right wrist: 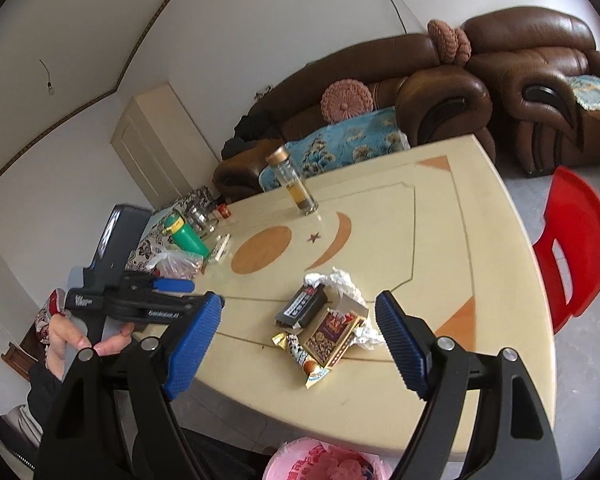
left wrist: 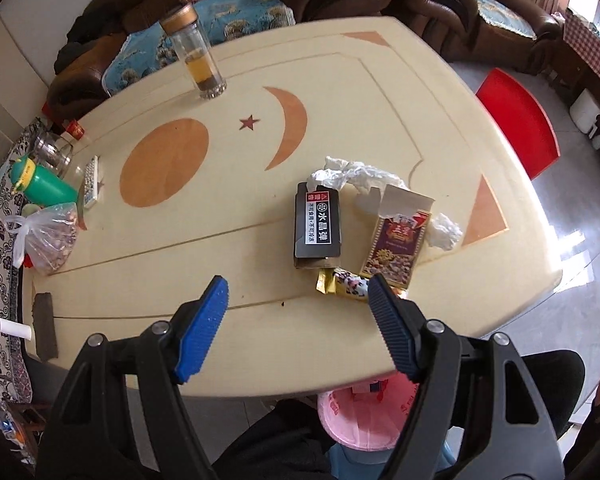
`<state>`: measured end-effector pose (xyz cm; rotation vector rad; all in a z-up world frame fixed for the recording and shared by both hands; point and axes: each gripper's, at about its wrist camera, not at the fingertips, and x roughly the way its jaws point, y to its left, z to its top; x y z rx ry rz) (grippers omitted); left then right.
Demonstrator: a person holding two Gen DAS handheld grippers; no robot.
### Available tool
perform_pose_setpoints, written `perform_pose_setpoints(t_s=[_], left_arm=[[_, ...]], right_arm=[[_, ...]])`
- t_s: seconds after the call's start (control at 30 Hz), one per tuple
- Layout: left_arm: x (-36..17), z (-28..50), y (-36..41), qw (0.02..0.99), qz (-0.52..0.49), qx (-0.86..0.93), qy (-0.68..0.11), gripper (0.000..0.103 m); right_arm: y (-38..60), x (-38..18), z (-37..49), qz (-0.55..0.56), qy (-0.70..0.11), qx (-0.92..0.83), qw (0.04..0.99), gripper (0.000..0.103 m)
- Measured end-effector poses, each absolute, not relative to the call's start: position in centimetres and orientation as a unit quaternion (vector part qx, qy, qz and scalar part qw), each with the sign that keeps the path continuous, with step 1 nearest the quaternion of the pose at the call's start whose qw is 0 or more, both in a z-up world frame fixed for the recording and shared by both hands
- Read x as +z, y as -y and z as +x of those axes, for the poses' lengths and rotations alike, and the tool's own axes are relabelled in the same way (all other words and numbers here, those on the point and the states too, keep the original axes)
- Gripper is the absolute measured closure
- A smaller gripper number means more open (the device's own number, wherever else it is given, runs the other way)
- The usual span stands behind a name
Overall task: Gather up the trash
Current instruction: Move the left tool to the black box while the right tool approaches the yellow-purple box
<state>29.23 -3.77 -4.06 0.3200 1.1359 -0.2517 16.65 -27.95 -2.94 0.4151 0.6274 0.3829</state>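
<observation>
I have both grippers above the near edge of the table (left wrist: 260,60), and neither carries anything. The left gripper (left wrist: 298,292) has its jaws spread with only bare tabletop between them; the right gripper (right wrist: 300,308) is likewise released, its blue pads wide apart.

The trash sits in a cluster toward the table's near right corner. A black box (left wrist: 318,226) with a white label lies flat, and just beside it a maroon snack carton (left wrist: 396,246) lies with its flap open. A gold candy wrapper (left wrist: 342,282) lies at their near ends, touching both. Crumpled white tissue (left wrist: 350,172) is bunched behind the boxes, and a smaller wad (left wrist: 444,230) lies against the carton's right side.

Below the near edge stands a bin lined with a pink bag (left wrist: 364,420).

Along the left edge I see a green bottle (left wrist: 46,186) and a knotted plastic bag (left wrist: 50,238). A glass tea bottle (left wrist: 196,54) stands upright by the far edge.
</observation>
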Motion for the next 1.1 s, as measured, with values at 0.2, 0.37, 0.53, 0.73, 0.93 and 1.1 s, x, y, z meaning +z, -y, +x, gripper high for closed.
perform_pose_setpoints(t_s=[0.2, 0.37, 0.53, 0.73, 0.93, 1.1], left_arm=[[-7.0, 31.7, 4.3, 0.806, 0.151, -0.115, -0.561, 0.032], [-9.0, 33.6, 4.7, 0.795, 0.152, -0.110, -0.577, 0.032], [-11.1, 35.5, 4.8, 0.784, 0.148, -0.103, -0.594, 0.032], [-13.2, 37.2, 5.3, 0.772, 0.152, -0.101, -0.609, 0.032], [-14.5, 38.2, 6.1, 0.765, 0.154, -0.105, -0.616, 0.032], [-15.2, 38.9, 6.7, 0.761, 0.159, -0.109, -0.619, 0.032]], right_arm=[[27.1, -6.9, 18.6, 0.219, -0.342, 0.200, 0.891, 0.025], [26.6, -9.5, 19.3, 0.226, -0.366, 0.207, 0.879, 0.025], [25.4, -12.6, 20.1, 0.230, -0.395, 0.216, 0.863, 0.025], [24.3, -16.3, 21.8, 0.243, -0.421, 0.221, 0.845, 0.025], [23.1, -18.4, 23.6, 0.245, -0.434, 0.233, 0.835, 0.025], [22.8, -19.5, 25.1, 0.250, -0.440, 0.239, 0.829, 0.025]])
